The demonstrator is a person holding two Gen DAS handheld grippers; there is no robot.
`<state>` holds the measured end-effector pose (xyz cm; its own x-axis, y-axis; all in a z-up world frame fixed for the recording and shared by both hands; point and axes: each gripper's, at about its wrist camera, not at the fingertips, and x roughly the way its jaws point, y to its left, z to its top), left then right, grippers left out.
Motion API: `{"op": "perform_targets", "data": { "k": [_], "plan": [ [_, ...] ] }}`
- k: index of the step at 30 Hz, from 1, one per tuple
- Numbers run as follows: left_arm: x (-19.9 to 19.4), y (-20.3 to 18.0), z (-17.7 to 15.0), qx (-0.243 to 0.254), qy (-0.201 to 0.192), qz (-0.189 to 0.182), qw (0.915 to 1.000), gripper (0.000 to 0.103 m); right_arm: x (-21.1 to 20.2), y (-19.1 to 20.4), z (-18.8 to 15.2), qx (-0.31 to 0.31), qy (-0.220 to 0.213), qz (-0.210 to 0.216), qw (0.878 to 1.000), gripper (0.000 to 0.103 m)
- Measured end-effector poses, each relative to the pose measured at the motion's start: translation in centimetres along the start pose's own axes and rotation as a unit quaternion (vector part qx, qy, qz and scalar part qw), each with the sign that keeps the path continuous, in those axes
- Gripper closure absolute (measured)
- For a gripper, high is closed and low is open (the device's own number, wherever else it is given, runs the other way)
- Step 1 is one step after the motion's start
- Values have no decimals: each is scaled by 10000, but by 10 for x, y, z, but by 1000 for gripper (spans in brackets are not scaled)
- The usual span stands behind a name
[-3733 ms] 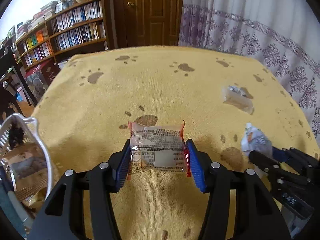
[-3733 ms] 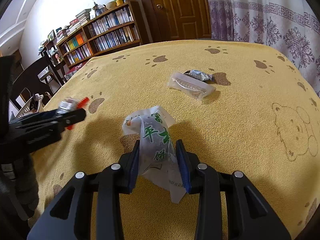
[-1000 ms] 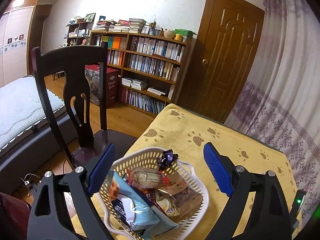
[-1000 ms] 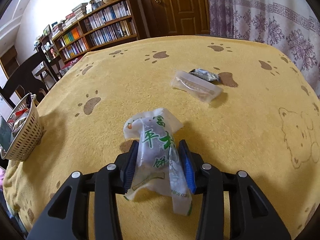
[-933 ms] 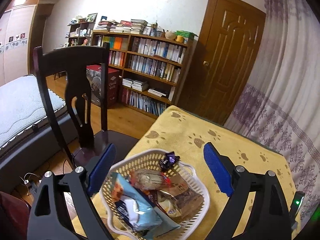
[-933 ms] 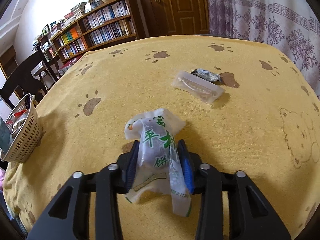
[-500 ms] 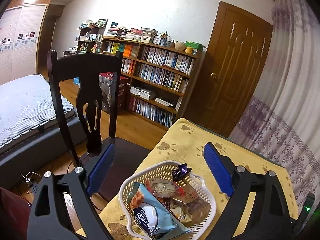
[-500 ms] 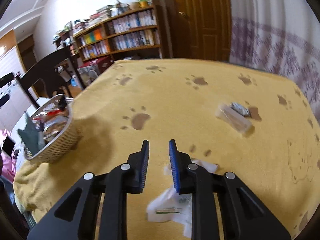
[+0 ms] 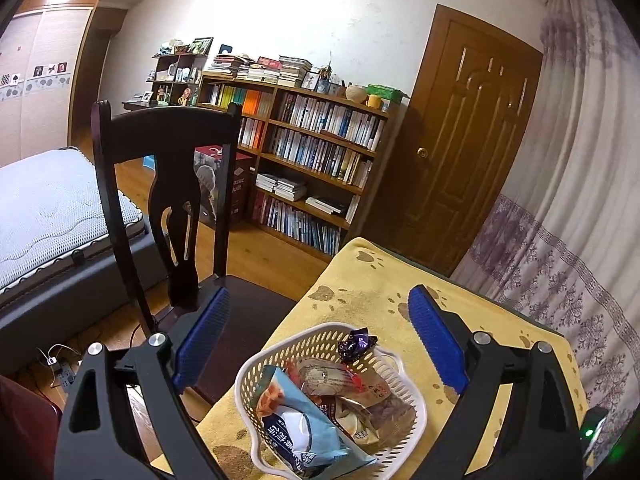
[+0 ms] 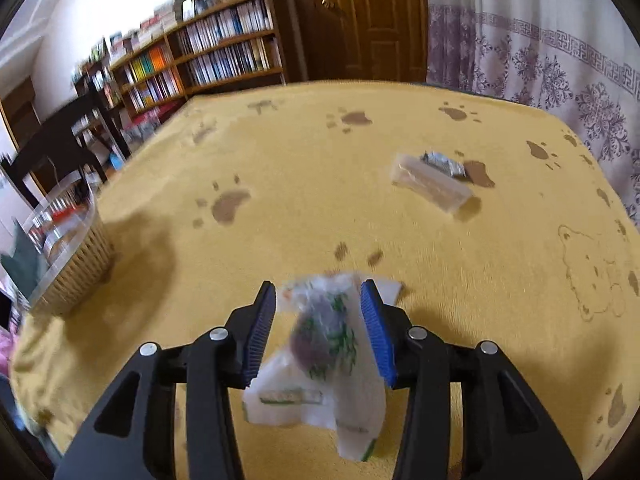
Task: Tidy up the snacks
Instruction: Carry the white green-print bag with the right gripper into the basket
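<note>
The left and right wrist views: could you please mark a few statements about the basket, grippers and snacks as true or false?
1. The left gripper is open and holds nothing. True.
2. The basket is empty. False: it holds several snack packets.
3. A white packet sits between the right gripper's fingers. True.
4. Nothing else lies on the yellow cloth. False: a clear packet and a small silver packet lie further out.
</note>
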<state>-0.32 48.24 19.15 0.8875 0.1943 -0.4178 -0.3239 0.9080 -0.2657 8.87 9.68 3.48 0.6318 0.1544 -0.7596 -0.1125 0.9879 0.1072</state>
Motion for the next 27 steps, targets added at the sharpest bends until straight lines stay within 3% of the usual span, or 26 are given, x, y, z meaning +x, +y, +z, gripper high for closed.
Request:
{"op": "perform_targets", "data": {
  "k": [4,7,11,18,27],
  "plan": [
    [0,-1,0,-3,0,-5,10000,12,10,6,-11,-249,112,-253,9993,57],
    [1,-1,0,-30,8,0,10000,12,9,9,-10,-346,113,-279,9989,67],
    [-2,2,0,-67,-36,-9,10000,12,7,13,-10,-449,126,-268,9986,72],
    [-6,6,2,-153,-68,-45,9998,12,-11,40,1,-534,-41,173,9984,73],
    [-12,21,8,-330,-135,-99,9993,12,-47,114,38,-805,-424,1252,9880,73]
  ]
}}
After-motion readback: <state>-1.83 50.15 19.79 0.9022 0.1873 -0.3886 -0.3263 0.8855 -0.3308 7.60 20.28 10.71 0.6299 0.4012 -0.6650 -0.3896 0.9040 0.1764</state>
